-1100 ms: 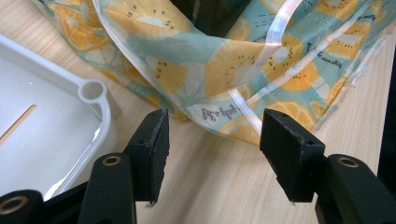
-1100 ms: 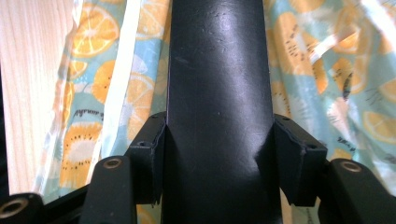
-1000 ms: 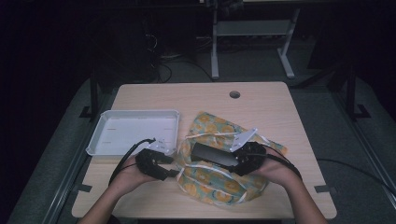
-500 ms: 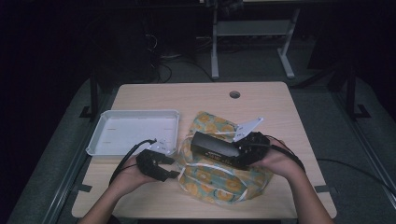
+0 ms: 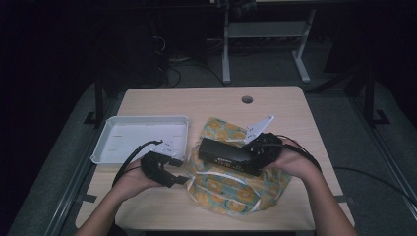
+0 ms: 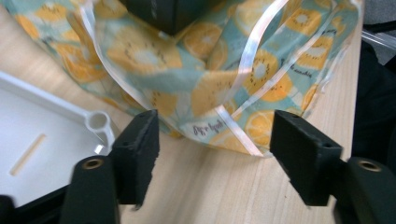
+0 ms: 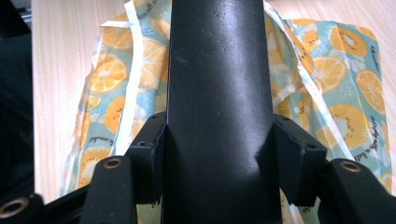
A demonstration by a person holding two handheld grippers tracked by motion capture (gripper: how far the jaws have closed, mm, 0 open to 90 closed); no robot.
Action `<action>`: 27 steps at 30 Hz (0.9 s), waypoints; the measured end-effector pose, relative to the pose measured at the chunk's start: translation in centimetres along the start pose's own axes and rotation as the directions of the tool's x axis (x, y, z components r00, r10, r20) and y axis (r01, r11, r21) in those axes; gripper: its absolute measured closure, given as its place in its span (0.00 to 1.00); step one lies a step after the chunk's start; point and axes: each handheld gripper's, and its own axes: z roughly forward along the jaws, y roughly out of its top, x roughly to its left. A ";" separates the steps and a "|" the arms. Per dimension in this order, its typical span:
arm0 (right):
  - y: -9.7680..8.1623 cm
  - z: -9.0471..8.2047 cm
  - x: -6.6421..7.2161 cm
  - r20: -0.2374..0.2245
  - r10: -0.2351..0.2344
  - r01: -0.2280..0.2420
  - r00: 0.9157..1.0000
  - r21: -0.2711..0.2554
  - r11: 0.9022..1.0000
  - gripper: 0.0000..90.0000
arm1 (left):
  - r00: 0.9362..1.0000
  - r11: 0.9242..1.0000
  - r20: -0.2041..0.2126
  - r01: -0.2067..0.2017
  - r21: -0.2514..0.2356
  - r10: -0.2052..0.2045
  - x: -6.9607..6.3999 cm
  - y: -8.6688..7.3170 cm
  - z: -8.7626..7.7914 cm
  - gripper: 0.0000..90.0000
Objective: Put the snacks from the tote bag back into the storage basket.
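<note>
A long black box [image 5: 223, 153] hangs level just above a teal cloth bag [image 5: 231, 189] printed with orange fruit slices, which lies on the wooden table [image 5: 196, 105]. My right gripper [image 5: 250, 157] is shut on the box's right end. In the right gripper view both pads press its sides [image 7: 217, 60], with the bag [image 7: 345, 84] spread below. My left gripper [image 5: 181, 180] sits at the bag's left edge. Its jaws have just been opening and stand wide [image 6: 215, 119]. Nothing is between them; the bag's hem and white ribbon [image 6: 233, 126] lie just beyond the tips.
A white plastic tray [image 5: 113, 147] lies left of the bag, close behind my left hand; its corner [image 6: 95, 121] is near the left jaw. A round cable hole [image 5: 247, 99] sits at the table's far side. Desk legs and cables stand beyond the table.
The right gripper has lifted the black box slightly off the bag. The left hand has stayed at the bag's left edge.
</note>
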 end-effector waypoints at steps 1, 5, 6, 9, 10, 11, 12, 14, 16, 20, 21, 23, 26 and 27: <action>0.2 -0.1 -0.1 -0.006 -0.008 0.008 1.000 0.005 1.000 0.47 | 1.000 1.000 -0.001 -0.007 0.000 0.007 0.1 0.1 -0.2 0.34; 0.8 -0.2 -0.1 -0.019 -0.024 0.025 1.000 0.019 1.000 0.47 | 0.999 0.999 -0.016 -0.037 0.023 0.038 0.4 0.8 -1.2 0.29; 0.9 -0.2 -0.1 -0.024 -0.029 0.029 0.999 0.022 0.999 0.47 | 0.999 0.999 -0.015 -0.043 0.028 0.043 0.5 1.0 -1.4 0.28; 1.2 -0.1 -0.2 -0.044 -0.045 0.047 0.998 0.031 0.998 0.47 | 0.997 0.996 -0.014 -0.073 0.046 0.074 0.8 1.5 -2.0 0.26; 1.3 0.0 -0.2 -0.046 -0.052 0.054 0.998 0.036 0.998 0.47 | 0.997 0.996 -0.013 -0.077 0.044 0.078 0.8 1.7 -2.2 0.25; 1.4 0.1 -0.2 -0.052 -0.061 0.064 0.997 0.042 0.997 0.47 | 0.997 0.996 -0.012 -0.081 0.046 0.082 0.9 1.9 -2.4 0.25; 1.5 0.2 -0.2 -0.054 -0.068 0.070 0.996 0.049 0.996 0.47 | 0.996 0.995 -0.011 -0.089 0.044 0.089 1.1 2.2 -2.6 0.25; 1.7 0.4 -0.2 -0.059 -0.077 0.081 0.995 0.056 0.995 0.47 | 0.995 0.993 -0.004 -0.104 0.049 0.104 1.2 2.5 -2.8 0.25; 1.9 0.5 -0.2 -0.067 -0.081 0.085 0.994 0.061 0.995 0.47 | 0.992 0.991 0.001 -0.122 0.053 0.123 1.3 3.0 -2.9 0.24; 2.5 0.5 0.0 -0.074 -0.105 0.110 0.992 0.070 0.991 0.47 | 0.986 0.983 0.009 -0.166 0.080 0.166 1.3 4.2 -3.0 0.24; 2.6 0.5 0.0 -0.076 -0.110 0.115 0.991 0.070 0.991 0.47 | 0.984 0.981 0.011 -0.177 0.082 0.176 1.3 4.5 -3.0 0.24; 3.0 0.5 0.1 -0.079 -0.119 0.125 0.990 0.074 0.989 0.47 | 0.981 0.977 0.021 -0.195 0.086 0.194 1.3 5.2 -3.1 0.23; 3.6 0.5 0.2 -0.091 -0.140 0.147 0.986 0.078 0.986 0.47 | 0.976 0.972 0.021 -0.216 0.088 0.215 1.3 6.1 -3.2 0.23; 3.7 0.6 0.3 -0.093 -0.140 0.147 0.986 0.077 0.986 0.47 | 0.974 0.970 0.025 -0.226 0.088 0.224 1.4 6.4 -3.2 0.23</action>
